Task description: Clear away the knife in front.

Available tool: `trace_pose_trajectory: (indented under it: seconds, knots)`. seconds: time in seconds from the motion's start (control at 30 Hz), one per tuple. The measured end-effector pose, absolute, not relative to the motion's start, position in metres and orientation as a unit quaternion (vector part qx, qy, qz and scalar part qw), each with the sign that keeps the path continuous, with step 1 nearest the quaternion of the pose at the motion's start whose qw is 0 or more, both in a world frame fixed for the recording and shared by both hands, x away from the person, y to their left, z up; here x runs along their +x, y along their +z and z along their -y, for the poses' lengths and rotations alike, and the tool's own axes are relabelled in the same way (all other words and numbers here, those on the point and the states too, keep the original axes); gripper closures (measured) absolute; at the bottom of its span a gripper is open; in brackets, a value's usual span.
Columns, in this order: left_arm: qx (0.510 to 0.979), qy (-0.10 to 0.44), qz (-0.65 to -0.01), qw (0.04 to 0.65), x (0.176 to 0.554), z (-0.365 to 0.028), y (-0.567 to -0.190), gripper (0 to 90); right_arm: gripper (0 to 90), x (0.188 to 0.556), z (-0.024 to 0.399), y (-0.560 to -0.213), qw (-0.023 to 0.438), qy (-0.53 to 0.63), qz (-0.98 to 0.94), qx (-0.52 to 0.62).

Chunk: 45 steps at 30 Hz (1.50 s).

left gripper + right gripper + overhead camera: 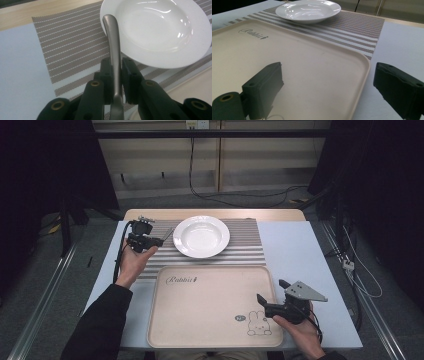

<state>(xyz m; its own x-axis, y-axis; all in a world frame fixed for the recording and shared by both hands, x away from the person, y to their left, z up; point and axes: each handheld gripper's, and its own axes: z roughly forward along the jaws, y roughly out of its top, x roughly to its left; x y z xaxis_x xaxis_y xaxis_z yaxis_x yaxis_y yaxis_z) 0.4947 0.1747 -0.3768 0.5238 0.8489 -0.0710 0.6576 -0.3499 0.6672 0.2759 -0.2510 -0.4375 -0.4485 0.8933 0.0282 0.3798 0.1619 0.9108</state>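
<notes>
My left gripper (159, 240) (115, 62) is shut on a grey metal utensil handle (112, 32). The handle's rounded end points at the left rim of a white deep plate (201, 236) (160, 27); the utensil's other end is hidden below the jaws. The plate rests on a brown striped placemat (245, 247) (72, 42). In the high view the thin utensil (167, 234) reaches from the gripper toward the plate. My right gripper (271, 290) (328, 75) stands open over the right edge of a beige tray (210, 305) (287, 57), with nothing between its jaws.
The tray has a rabbit drawing (259, 324) at its near right corner and lies on the pale blue table top (300, 255). A wooden strip (150, 214) runs along the far edge. Cables (235, 197) lie on the floor beyond.
</notes>
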Motion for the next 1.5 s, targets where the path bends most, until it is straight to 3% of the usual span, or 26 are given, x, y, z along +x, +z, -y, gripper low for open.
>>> trace_pose_trajectory:
  seconds: [0.93,1.5]
  knots:
    - [0.831,0.145,-0.416,0.34,0.413,-0.152,-0.372,79.8,8.7,0.275,0.249,-0.437,0.278,0.467,-0.712,0.445]
    - [0.845,0.116,-0.408,0.325,0.377,-0.146,-0.397,79.8,8.7,0.275,0.248,-0.437,0.278,0.466,-0.715,0.441]
